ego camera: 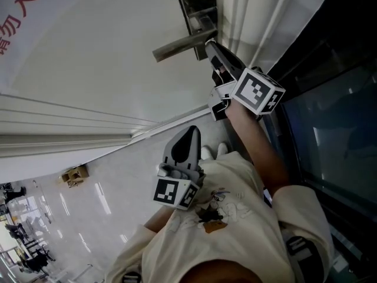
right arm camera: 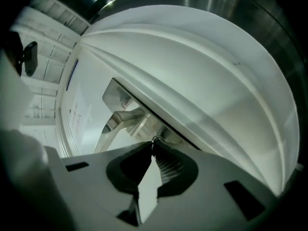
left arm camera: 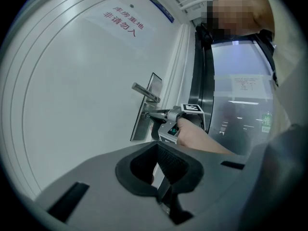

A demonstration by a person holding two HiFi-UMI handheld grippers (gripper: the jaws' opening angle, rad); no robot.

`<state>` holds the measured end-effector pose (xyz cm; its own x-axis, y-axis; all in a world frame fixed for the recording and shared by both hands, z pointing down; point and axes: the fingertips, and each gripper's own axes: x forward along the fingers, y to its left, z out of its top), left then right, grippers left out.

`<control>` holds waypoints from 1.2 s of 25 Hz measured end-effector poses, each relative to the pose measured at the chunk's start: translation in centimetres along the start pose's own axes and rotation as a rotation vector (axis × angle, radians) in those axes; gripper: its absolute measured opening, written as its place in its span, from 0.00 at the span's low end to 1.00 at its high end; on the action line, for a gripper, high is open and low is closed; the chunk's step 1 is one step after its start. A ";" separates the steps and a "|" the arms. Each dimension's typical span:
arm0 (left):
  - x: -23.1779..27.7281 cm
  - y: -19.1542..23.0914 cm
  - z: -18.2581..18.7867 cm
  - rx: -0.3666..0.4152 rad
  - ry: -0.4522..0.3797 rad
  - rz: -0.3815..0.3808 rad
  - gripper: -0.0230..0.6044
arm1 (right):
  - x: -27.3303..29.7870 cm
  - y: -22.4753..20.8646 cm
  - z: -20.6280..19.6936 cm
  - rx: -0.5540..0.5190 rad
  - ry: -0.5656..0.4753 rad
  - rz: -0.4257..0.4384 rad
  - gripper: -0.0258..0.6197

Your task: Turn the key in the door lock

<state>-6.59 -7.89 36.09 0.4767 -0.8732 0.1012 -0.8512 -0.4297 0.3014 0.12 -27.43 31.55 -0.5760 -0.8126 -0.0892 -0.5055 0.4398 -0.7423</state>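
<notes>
A metal lever handle (ego camera: 177,47) sticks out of the steel lock plate (ego camera: 197,10) on the white door (ego camera: 100,58). Just under the handle, my right gripper (ego camera: 208,42) presses its tips against the plate. In the right gripper view, the right gripper (right arm camera: 153,146) is shut on the key (right arm camera: 155,140), of which only a small metal loop shows. The handle (right arm camera: 120,121) lies just beyond it. My left gripper (ego camera: 192,130) hangs back near the body, shut and holding nothing. From the left gripper view, the left gripper (left arm camera: 157,146) faces the handle (left arm camera: 146,92) and the right gripper (left arm camera: 153,114).
A dark glass panel (ego camera: 330,117) runs beside the door's right frame. Red print (ego camera: 15,22) marks the door at upper left. A cardboard box (ego camera: 75,174) sits on the glossy floor far below. The person's pale shirt (ego camera: 235,217) fills the bottom.
</notes>
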 end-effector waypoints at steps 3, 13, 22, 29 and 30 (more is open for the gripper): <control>0.0 0.0 0.1 0.005 -0.002 0.000 0.04 | 0.0 -0.1 0.0 0.140 -0.011 0.033 0.09; 0.0 0.1 0.3 0.012 -0.006 -0.002 0.05 | -0.1 -1.2 -0.5 0.529 -0.035 0.096 0.09; -0.1 0.2 0.3 0.009 -0.008 -0.002 0.04 | 0.1 -1.2 -0.6 0.728 -0.063 0.158 0.09; -0.5 0.2 0.2 -0.005 -0.005 -0.007 0.04 | -1.0 -0.5 0.0 0.553 -0.070 0.154 0.18; -0.5 0.4 0.1 -0.009 -0.005 -0.008 0.04 | -1.4 -0.5 -0.3 0.559 -0.067 0.156 0.18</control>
<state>-7.18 -7.62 36.01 0.4826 -0.8708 0.0938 -0.8451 -0.4349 0.3110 1.01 -26.43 32.26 -0.5656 -0.7847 -0.2536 0.0079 0.3023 -0.9532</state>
